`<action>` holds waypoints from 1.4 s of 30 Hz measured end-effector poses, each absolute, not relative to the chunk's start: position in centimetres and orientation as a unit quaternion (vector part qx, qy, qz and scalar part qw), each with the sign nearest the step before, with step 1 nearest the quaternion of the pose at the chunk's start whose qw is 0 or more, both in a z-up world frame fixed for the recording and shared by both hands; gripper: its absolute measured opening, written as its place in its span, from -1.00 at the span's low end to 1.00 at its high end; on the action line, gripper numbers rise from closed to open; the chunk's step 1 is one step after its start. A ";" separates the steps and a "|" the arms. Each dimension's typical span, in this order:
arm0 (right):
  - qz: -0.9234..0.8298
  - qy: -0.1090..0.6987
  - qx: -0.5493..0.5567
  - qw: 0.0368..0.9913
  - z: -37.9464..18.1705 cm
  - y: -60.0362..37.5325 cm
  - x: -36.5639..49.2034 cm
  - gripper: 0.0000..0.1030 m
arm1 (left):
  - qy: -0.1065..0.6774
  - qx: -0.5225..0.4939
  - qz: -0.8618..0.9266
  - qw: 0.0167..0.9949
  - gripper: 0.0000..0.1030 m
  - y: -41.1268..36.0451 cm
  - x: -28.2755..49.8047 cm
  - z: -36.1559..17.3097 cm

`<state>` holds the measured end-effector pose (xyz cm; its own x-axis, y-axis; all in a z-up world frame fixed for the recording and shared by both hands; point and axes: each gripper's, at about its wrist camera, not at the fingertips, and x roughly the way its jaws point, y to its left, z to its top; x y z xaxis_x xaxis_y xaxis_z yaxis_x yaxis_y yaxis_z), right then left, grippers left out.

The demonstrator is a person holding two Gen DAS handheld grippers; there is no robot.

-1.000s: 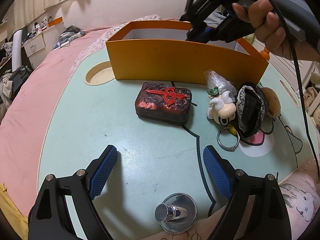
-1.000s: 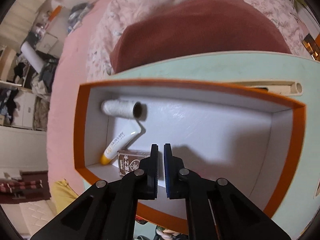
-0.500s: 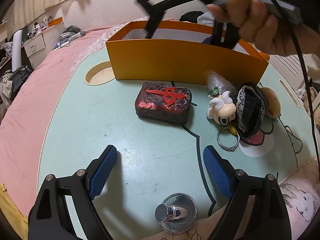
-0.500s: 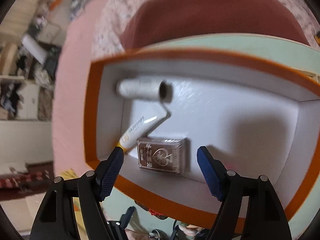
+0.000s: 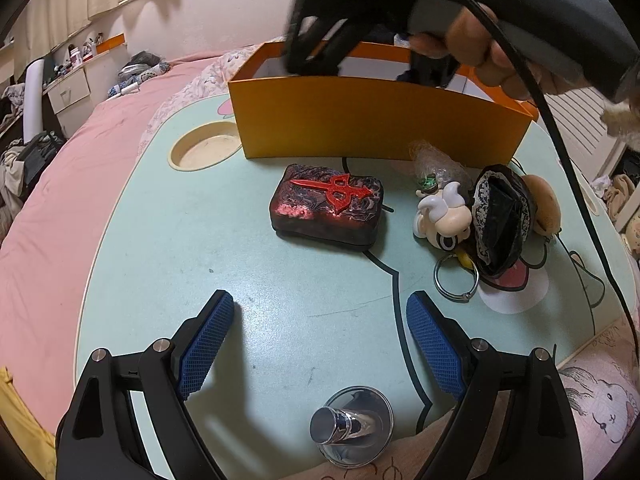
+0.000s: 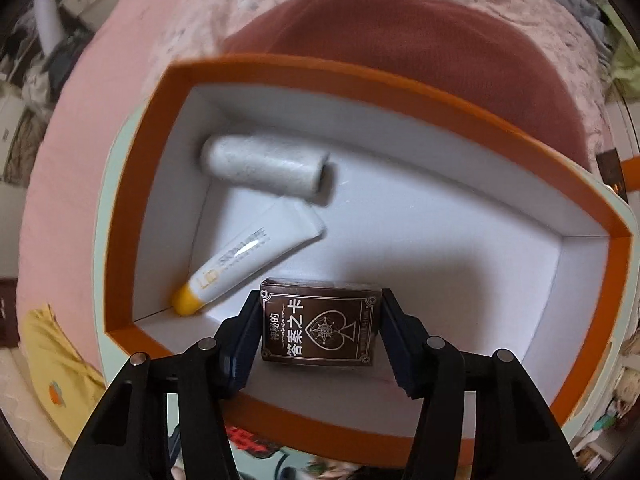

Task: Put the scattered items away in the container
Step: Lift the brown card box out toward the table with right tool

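The orange box point(image 5: 360, 128) stands at the far side of the green table point(image 5: 168, 240). In the right wrist view its white inside point(image 6: 440, 240) holds a white roll point(image 6: 264, 168), a white tube with a yellow cap point(image 6: 248, 260) and a brown card box point(image 6: 320, 328). My right gripper point(image 6: 320, 332) sits over the box with its fingers around the card box, touching both sides. My left gripper point(image 5: 320, 336) is open and empty above the table, in front of a red-and-black case point(image 5: 328, 208).
A white toy keychain with a ring point(image 5: 444, 216), a black pouch point(image 5: 500, 220), a wrapped trinket point(image 5: 432, 164) and a tan round thing point(image 5: 544, 208) lie at the right. A metal funnel-shaped piece point(image 5: 348, 428) is near me. A cup hollow point(image 5: 204, 148) is at the left.
The right gripper opened wide above the box, then lowered around the card box, its fingers now closed in against its sides. The left gripper has not moved.
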<state>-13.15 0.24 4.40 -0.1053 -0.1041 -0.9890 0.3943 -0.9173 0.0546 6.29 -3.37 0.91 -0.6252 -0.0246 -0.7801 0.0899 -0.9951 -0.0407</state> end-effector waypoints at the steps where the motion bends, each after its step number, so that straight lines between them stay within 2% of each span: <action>1: -0.747 0.099 0.636 0.169 5.0 1.1 -13.5 0.08 | 0.038 0.432 -0.901 0.032 0.71 -3.4 6.3 0.9; 6: -0.783 0.012 0.588 0.202 9.5 5.8 -13.8 0.08 | 0.038 0.431 -0.901 0.033 0.71 -3.3 6.2 0.9; 12: -0.810 -0.009 0.509 0.291 14.9 8.9 -6.9 0.09 | 0.046 0.426 -0.903 0.025 0.71 -3.5 6.4 1.0; 18: -0.772 -0.023 0.538 0.337 10.8 13.3 0.0 0.09 | 0.120 0.360 -0.925 -0.021 0.71 -6.0 7.9 2.5; 23: -0.770 -0.027 0.559 0.306 6.0 16.0 2.8 0.10 | 0.184 0.329 -0.925 -0.032 0.71 -8.3 8.5 2.7; 30: -0.821 -0.027 0.502 0.270 3.6 16.8 3.9 0.12 | 0.191 0.315 -0.929 -0.034 0.71 -8.8 8.7 3.3; 31: -0.827 -0.032 0.491 0.270 3.6 17.0 4.1 0.15 | 0.195 0.308 -0.931 -0.037 0.71 -8.9 9.0 3.6; 33: -0.846 -0.040 0.464 0.258 3.7 17.4 4.9 0.38 | 0.201 0.295 -0.934 -0.033 0.71 -9.6 9.2 4.5; 34: -0.856 -0.044 0.449 0.253 3.8 17.8 5.4 0.54 | 0.201 0.292 -0.935 -0.026 0.71 -9.9 9.2 5.0; 35: -0.861 -0.050 0.437 0.255 4.0 18.1 5.7 0.60 | 0.197 0.292 -0.935 -0.020 0.71 -10.3 9.0 5.6; 38: -0.872 -0.072 0.408 0.259 4.8 19.0 6.2 0.60 | 0.156 0.308 -0.939 -0.006 0.71 -10.6 6.5 8.5; 42: -0.870 -0.087 0.407 0.265 4.9 19.5 6.1 0.60 | 0.051 0.329 -0.942 -0.032 0.71 -8.6 1.7 12.2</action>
